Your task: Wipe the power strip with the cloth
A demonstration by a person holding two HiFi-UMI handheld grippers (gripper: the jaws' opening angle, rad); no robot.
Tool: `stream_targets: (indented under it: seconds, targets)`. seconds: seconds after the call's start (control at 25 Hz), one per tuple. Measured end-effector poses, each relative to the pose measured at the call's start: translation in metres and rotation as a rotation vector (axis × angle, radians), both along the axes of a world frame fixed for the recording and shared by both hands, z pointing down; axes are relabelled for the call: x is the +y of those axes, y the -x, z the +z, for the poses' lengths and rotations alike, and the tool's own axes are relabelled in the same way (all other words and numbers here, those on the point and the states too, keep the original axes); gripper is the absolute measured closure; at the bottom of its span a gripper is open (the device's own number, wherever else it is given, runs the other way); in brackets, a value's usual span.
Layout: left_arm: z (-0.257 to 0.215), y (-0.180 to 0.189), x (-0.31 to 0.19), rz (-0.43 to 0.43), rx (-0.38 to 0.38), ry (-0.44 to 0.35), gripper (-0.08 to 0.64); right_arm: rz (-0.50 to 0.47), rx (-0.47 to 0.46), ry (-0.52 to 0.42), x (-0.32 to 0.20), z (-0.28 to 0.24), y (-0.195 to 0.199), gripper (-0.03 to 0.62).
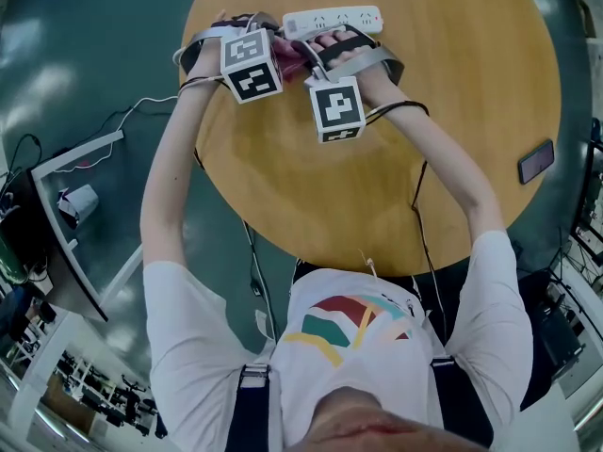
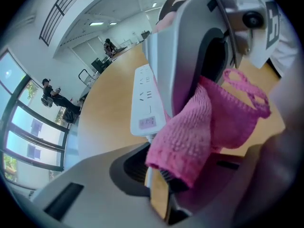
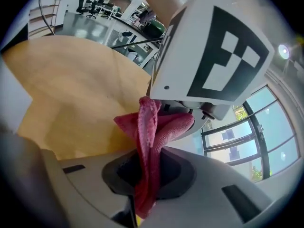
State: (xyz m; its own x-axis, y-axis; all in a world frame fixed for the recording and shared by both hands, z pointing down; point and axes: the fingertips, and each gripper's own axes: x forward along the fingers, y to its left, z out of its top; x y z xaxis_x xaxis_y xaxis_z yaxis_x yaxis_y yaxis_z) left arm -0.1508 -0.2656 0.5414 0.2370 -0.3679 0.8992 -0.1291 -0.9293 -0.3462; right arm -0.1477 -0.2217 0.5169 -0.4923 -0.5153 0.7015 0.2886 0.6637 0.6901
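Together, left gripper point(image 2: 164, 198) and right gripper point(image 3: 135, 210) fingers both pinch the pink cloth point(image 2: 190, 141), apparently just beside the power strip point(image 2: 144, 103).

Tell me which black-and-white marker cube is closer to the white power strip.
The left gripper's cube, beside the white plastic power strip's end; the right gripper's cube sits back toward the person.

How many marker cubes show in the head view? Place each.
2. The left cube sits near the power strip's left end; the right cube sits beside it, nearer the person. None looks hidden.
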Motion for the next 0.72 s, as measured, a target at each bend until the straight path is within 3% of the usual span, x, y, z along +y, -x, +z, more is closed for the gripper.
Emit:
stream_targets:
  seconds: [0.36,0.72]
  targets:
    - [0.000,-0.003,0.001,0.025,-0.026,-0.025,0.495,0.035,-0.023,0.010,-0.005,0.005,-0.014,0.552]
    - [0.000,-0.005,0.000,0.037,-0.057,-0.020,0.495,0.081,0.050,-0.032,-0.023,0.008,-0.084,0.552]
